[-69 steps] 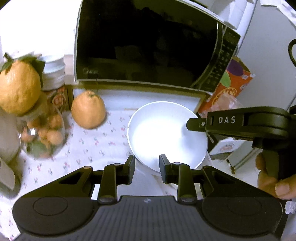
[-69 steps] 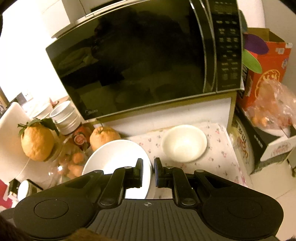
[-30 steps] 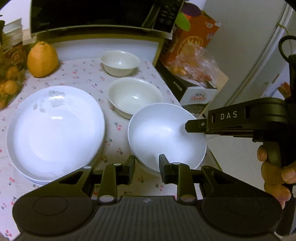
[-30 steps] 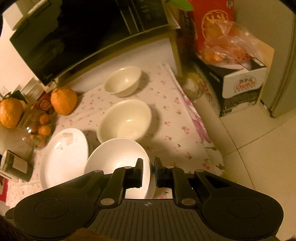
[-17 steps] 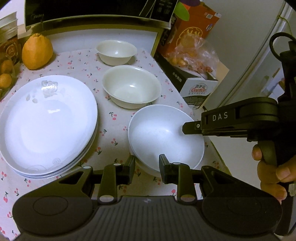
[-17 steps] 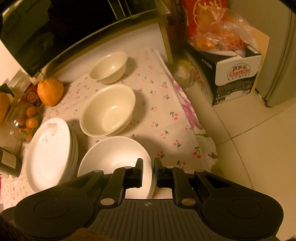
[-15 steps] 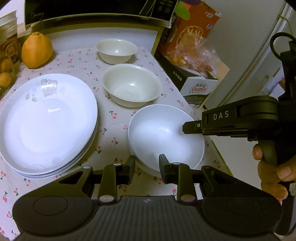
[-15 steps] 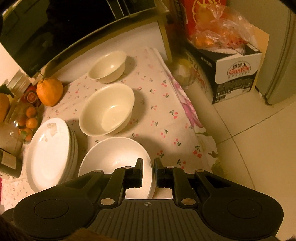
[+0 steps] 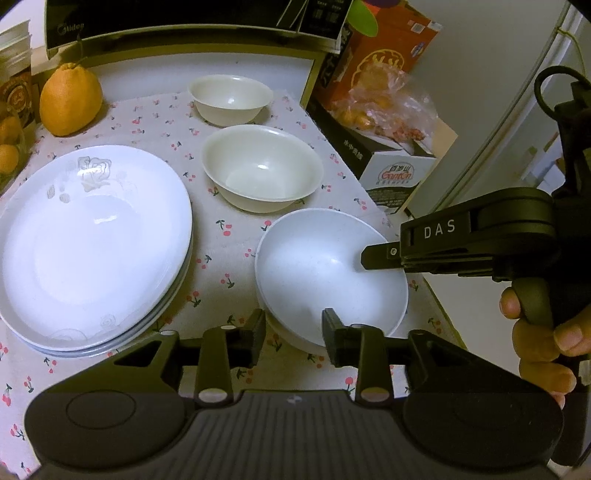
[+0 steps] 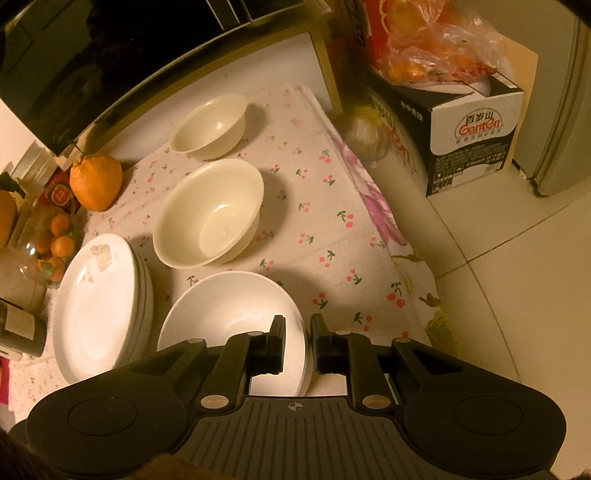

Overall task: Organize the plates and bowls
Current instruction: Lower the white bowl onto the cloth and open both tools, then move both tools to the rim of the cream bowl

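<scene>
My right gripper [image 10: 297, 341] is shut on the right rim of a white bowl [image 10: 229, 317], one finger inside and one outside. The same white bowl [image 9: 328, 273] fills the left wrist view, with the right gripper's finger [image 9: 380, 254] over its rim. My left gripper [image 9: 293, 334] straddles the bowl's near rim, jaws apart. The bowl hangs low over the cherry-print cloth [image 9: 229, 236] near the table's front right corner. A stack of white plates [image 9: 88, 243] lies to its left. A cream bowl [image 9: 262, 173] and a smaller cream bowl [image 9: 231, 98] stand behind it.
A microwave [image 9: 184, 18] stands at the back. An orange [image 9: 70, 103] and a jar of small fruit [image 10: 51, 243] sit at the back left. A water box [image 10: 469, 136] and bagged fruit [image 9: 380, 107] stand right of the table, above the tiled floor [image 10: 517, 295].
Both grippers carried the white bowl down from in front of the microwave to the table's front right. In the last half second it sank a little lower.
</scene>
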Demonstrator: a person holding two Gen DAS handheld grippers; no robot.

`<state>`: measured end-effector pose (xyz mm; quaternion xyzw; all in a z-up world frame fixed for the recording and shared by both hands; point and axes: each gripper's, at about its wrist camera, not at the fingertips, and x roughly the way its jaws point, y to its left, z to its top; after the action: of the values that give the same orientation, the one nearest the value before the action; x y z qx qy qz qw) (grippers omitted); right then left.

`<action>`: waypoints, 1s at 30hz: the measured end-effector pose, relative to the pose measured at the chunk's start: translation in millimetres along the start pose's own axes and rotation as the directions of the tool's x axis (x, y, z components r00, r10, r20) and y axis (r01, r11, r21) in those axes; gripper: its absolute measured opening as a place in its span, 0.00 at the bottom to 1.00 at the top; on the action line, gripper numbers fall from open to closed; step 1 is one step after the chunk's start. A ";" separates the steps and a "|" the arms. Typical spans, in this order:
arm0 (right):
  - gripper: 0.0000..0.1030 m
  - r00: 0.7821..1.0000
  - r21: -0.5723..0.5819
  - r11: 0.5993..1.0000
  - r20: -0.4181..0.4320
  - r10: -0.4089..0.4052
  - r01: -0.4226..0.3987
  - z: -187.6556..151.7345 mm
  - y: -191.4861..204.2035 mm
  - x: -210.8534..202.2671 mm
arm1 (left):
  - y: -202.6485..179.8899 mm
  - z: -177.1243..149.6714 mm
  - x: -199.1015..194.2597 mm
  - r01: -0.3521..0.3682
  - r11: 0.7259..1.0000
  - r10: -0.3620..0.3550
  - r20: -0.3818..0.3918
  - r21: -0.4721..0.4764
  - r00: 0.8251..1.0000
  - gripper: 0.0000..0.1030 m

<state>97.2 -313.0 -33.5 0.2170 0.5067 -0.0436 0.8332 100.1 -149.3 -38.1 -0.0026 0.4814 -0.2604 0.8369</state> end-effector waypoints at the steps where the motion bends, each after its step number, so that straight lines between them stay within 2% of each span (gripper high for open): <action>1: 0.26 1.000 0.008 1.000 -0.002 0.004 -0.004 0.4 -1.2 -0.1 | -0.1 0.2 -0.9 0.001 1.000 -0.001 0.003 0.004 1.000 0.41; 5: 0.45 1.000 0.027 1.000 0.007 0.017 -0.017 2.4 -3.9 -3.3 | -0.7 1.2 -6.2 -0.009 1.000 0.008 0.023 0.027 1.000 0.59; 7: 0.59 1.000 0.032 0.999 0.019 0.024 -0.024 3.8 -5.0 -5.7 | -0.3 1.6 -9.1 -0.019 0.999 0.018 0.037 0.032 0.999 0.67; 9: 0.67 0.999 0.043 0.999 0.031 0.031 -0.033 5.1 -6.4 -8.1 | 0.4 2.4 -11.4 -0.028 0.999 0.026 0.050 0.038 0.998 0.71; 14: 0.76 0.997 0.083 0.995 0.048 0.057 -0.061 7.7 -11.0 -10.3 | -1.0 6.3 -18.0 -0.058 0.997 0.053 0.079 0.060 0.995 0.92; 16: 0.78 0.996 0.097 0.993 0.057 0.063 -0.068 8.7 -12.7 -10.6 | -1.5 8.2 -19.6 -0.069 0.995 0.063 0.085 0.072 0.994 0.96; 20: 0.85 0.993 0.122 0.988 0.085 0.087 -0.097 9.7 -15.2 -12.9 | 1.8 14.3 -23.0 -0.085 0.993 0.078 0.095 0.078 0.992 0.99; 24: 0.90 0.980 0.127 0.978 0.129 0.149 -0.166 11.3 -17.9 -15.3 | 6.5 23.4 -26.6 -0.100 0.990 0.089 0.121 0.094 0.989 0.99; 30: 0.91 0.955 0.178 0.946 0.175 0.241 -0.271 16.9 -26.5 -9.2 | 17.8 48.8 -21.3 -0.101 0.983 0.078 0.153 0.152 0.985 0.99</action>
<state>98.9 -345.2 -27.3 0.3597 0.4028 -0.0017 0.8416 138.7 -136.6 0.7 0.0668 0.3960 -0.2592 0.8784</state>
